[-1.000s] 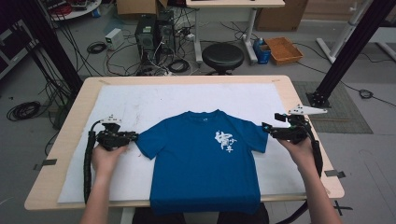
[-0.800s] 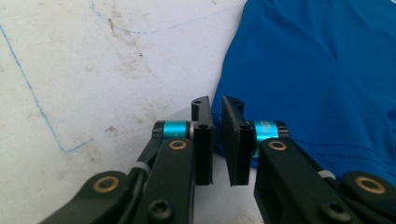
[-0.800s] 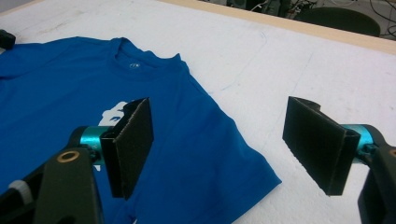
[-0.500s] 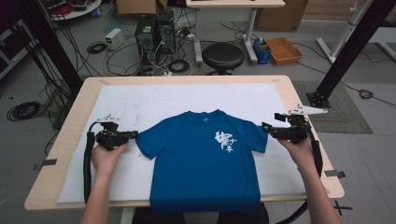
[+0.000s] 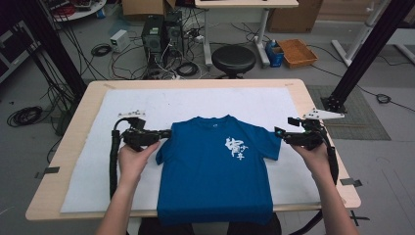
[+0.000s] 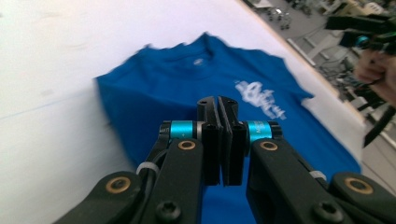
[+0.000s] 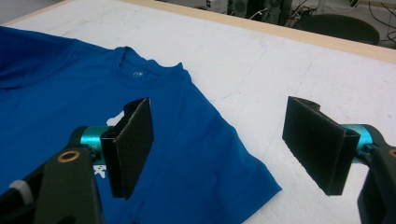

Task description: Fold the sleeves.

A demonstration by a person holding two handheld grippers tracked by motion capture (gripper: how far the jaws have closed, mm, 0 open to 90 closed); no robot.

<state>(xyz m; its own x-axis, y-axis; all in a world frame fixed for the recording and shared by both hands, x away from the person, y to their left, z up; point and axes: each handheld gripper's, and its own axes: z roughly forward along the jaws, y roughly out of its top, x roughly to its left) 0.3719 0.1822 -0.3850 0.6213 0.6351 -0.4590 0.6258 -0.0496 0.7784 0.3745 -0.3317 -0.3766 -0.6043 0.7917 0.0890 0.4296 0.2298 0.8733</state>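
Two grippers at a blue shirt (image 5: pixel 215 171) flat on the table (image 5: pixel 78 196): left gripper (image 5: pixel 165 132) fingers clenched on the sleeve for folding inward, right gripper (image 5: pixel 279 132) fingers released over the opposite sleeve, ready.

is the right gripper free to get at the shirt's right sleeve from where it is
Probably yes. The right gripper sits just beside the blue t-shirt with its fingers wide open, and the sleeve lies flat on the white mat right between and below them, with nothing in the way.
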